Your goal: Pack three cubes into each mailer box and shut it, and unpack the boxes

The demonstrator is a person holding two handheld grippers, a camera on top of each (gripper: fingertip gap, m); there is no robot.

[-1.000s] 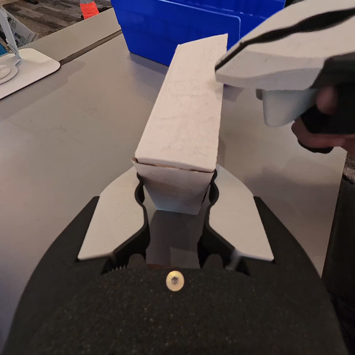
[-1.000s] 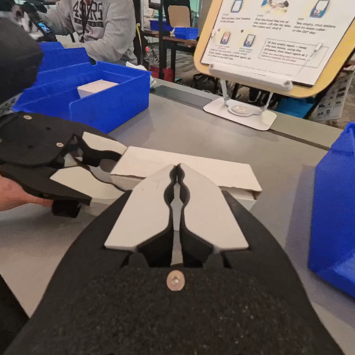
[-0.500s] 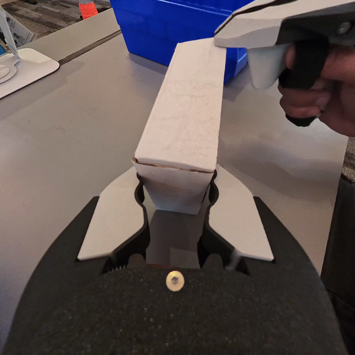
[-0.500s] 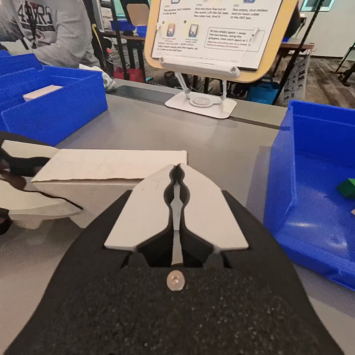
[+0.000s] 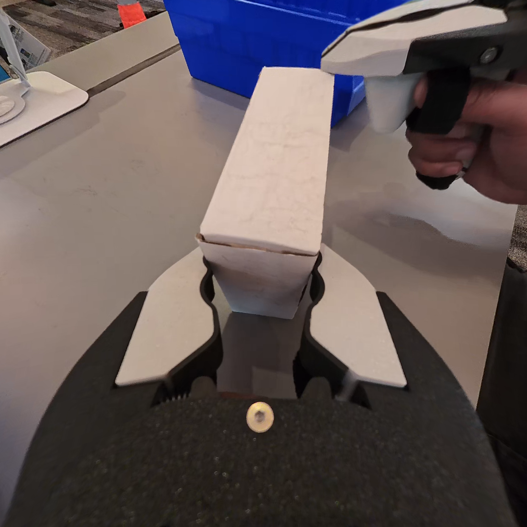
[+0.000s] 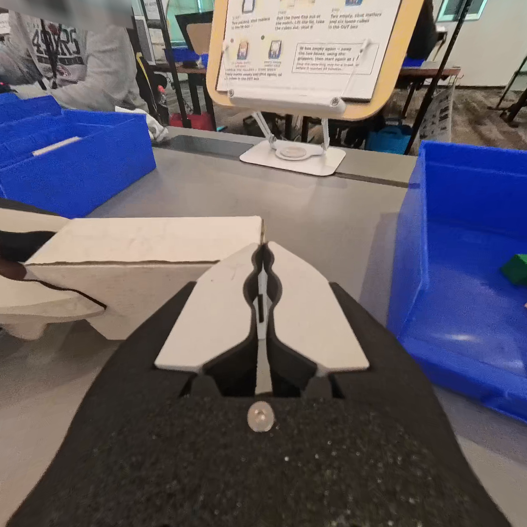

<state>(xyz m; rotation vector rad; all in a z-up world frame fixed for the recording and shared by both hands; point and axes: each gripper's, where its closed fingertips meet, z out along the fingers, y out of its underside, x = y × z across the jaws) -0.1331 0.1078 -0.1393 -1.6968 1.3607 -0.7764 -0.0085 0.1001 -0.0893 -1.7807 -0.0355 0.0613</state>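
We clamp a closed mailer box point(image 5: 273, 176) in our left gripper point(image 5: 261, 273), right gripper point(image 6: 263, 248) pinched empty at its far end; a green cube point(image 6: 516, 272) lies in the bin point(image 6: 456, 256), unpacking seemingly unfinished.

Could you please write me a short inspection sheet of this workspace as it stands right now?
Surface: grey table, mostly bare.
Job's things: white mailer box, lid down, lying on the table; green cube in the blue bin on the right; another blue bin on the left with something white inside.
Clutter: instruction board on a white stand at the table's far edge.
Grippers: left gripper clamps the box's near end; right gripper is shut at the box's far corner, with nothing clearly held.
Cables: nothing seen.
Surroundings: a seated person in a grey sweatshirt, other tables, carpet.
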